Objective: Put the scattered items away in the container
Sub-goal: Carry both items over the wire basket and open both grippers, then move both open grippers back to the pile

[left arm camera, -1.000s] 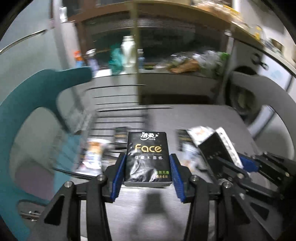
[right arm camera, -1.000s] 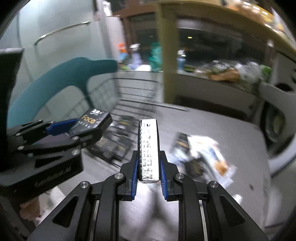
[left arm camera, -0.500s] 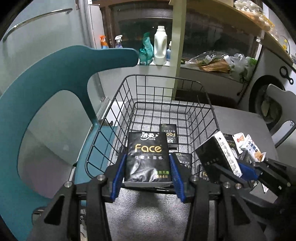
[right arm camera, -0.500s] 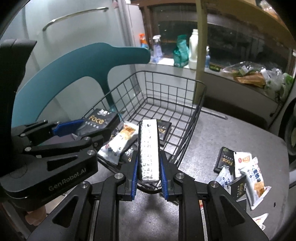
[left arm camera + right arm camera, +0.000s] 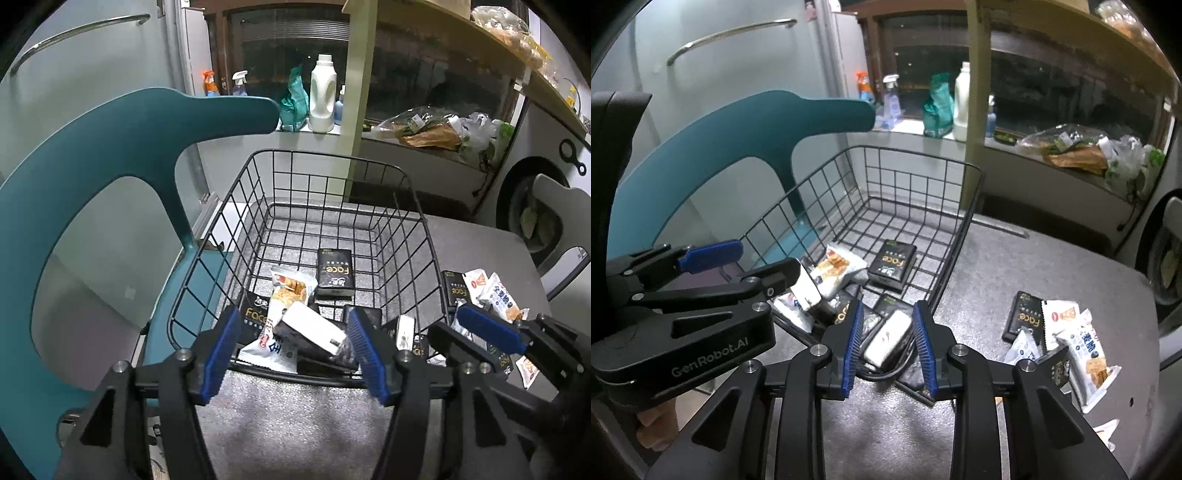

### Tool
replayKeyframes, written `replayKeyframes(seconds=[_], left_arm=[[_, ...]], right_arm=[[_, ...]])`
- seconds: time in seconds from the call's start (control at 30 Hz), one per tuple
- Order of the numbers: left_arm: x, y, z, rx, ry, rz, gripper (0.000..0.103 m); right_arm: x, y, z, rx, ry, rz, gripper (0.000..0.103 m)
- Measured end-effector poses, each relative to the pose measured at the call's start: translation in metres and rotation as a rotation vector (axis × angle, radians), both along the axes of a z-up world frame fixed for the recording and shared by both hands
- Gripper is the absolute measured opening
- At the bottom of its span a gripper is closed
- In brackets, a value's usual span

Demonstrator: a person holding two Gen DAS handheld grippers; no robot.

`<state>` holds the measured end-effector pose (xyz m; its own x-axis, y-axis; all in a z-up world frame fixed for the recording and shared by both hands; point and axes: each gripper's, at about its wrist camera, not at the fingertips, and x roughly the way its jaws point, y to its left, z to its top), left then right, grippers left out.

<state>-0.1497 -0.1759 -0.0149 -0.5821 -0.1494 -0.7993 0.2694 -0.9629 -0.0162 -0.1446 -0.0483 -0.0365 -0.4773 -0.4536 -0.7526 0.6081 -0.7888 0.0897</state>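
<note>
1. The black wire basket [image 5: 334,158] sits at the left end of the grey table [image 5: 1052,273], and I count several items in it: black "Face" tissue packs [image 5: 334,272], a white snack packet [image 5: 290,295], and two packs lying tilted near the front wall.
2. One tilted tissue pack [image 5: 314,328] lies between my left gripper [image 5: 293,350] pads without being pressed; those jaws are opening, half wide.
3. Another pack [image 5: 888,336] lies below my right gripper [image 5: 888,345], whose jaws are opening too, narrower, pads clear of it.
4. Both grippers slant down over the basket's near rim, side by side.
5. Left to do: a cluster of tissue packs and snack packets [image 5: 1082,350] on the table right of the basket. I judge the job past halfway.
</note>
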Motion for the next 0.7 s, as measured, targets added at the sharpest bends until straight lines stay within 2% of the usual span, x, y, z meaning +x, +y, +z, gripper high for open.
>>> replayKeyframes(seconds=[0.43, 0.57, 0.7], left_arm=[[0.007, 0.001, 0.004, 0.016, -0.001, -0.004, 0.067], [0.010, 0.013, 0.007, 0.004, 0.000, -0.026, 0.067], [0.012, 0.041, 0.006, 0.016, -0.003, -0.078, 0.067]], right_arm=[[0.005, 0.007, 0.007, -0.021, 0.003, 0.001, 0.032], [0.006, 0.028, 0.010, -0.015, 0.012, -0.022, 0.032], [0.005, 0.068, 0.003, 0.008, 0.005, -0.075, 0.032]])
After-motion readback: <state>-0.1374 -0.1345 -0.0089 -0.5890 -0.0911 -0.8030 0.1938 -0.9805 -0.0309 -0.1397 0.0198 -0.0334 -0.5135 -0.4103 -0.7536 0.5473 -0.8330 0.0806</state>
